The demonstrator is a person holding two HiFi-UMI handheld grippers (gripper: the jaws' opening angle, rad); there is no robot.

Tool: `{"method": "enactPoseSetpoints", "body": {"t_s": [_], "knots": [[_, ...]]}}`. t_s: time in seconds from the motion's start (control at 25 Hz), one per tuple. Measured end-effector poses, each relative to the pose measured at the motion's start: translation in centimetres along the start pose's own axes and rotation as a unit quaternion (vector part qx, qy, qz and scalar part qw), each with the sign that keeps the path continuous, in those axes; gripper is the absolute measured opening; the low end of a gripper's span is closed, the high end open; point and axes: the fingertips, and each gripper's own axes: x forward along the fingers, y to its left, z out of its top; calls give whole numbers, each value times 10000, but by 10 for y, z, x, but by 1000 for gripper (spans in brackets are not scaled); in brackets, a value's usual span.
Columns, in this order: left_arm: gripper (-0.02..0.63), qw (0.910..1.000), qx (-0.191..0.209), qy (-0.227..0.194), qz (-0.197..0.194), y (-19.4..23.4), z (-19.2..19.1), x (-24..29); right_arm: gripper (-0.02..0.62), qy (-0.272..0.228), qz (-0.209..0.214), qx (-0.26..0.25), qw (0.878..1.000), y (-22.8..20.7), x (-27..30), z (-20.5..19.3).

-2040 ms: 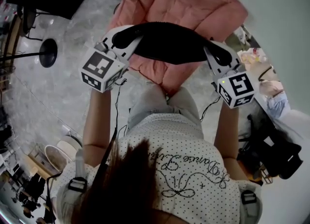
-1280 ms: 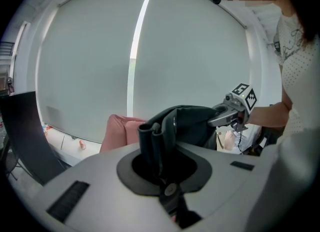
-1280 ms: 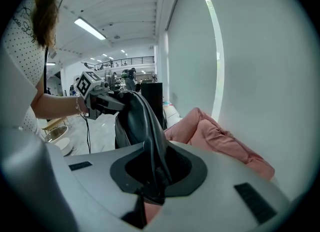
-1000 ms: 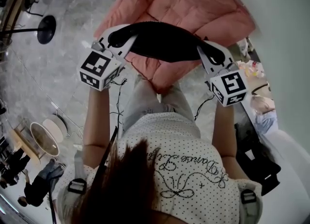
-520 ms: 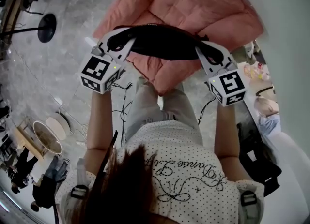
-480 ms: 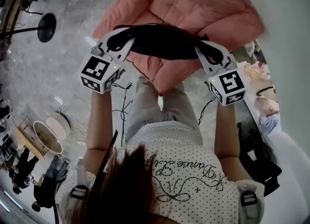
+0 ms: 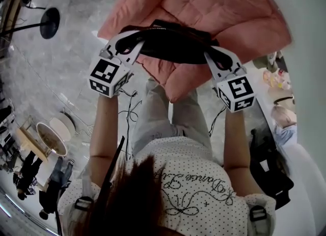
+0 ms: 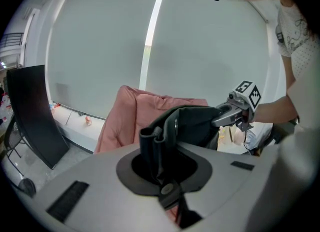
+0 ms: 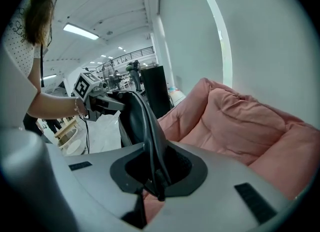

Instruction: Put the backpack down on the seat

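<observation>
A black backpack (image 7: 173,41) hangs stretched between my two grippers, over the front part of a pink padded seat (image 7: 214,5). My left gripper (image 7: 130,40) is shut on the backpack's left end. In the left gripper view, bunched black fabric (image 8: 157,141) runs down between the jaws. My right gripper (image 7: 214,52) is shut on the right end. In the right gripper view, a black strap (image 9: 147,131) is pinched in the jaws, with the pink seat (image 9: 240,121) just beyond. Whether the backpack touches the cushion I cannot tell.
A pale wall stands right behind the seat (image 8: 130,116). On the marble floor to the left are a black round stand base (image 7: 50,22) and a round wooden stool (image 7: 51,138). A dark bag (image 7: 270,163) lies at the right, and a black panel (image 8: 30,121) stands left of the seat.
Both grippers have carried the backpack further over the pink seat, which now fills more of the top of the head view. Both grips are unchanged.
</observation>
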Motion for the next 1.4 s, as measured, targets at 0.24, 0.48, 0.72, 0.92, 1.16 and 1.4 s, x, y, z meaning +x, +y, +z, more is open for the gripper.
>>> {"method": "enactPoseSetpoints", "body": {"t_s": [0.24,0.48,0.72,0.92,1.16,1.4], "knots": [[39,9998,-65,209,-14,18,-31,30,52,136,-20,307,9994,-12,32,-27],[41,9985,-222,495,-105,30,-66,59,54,328,-26,602,9976,-21,63,-62],[41,9966,-136,802,-139,42,-102,84,52,498,-90,676,9964,-26,90,-93],[41,9935,-248,1081,-237,46,-134,97,52,651,-211,730,9950,-23,108,-118],[46,9924,-265,1186,-204,51,-160,113,54,777,-260,842,9931,-26,125,-143],[59,9870,-383,1542,-235,50,-208,134,57,1146,-169,1034,9879,-22,150,-192]]}}
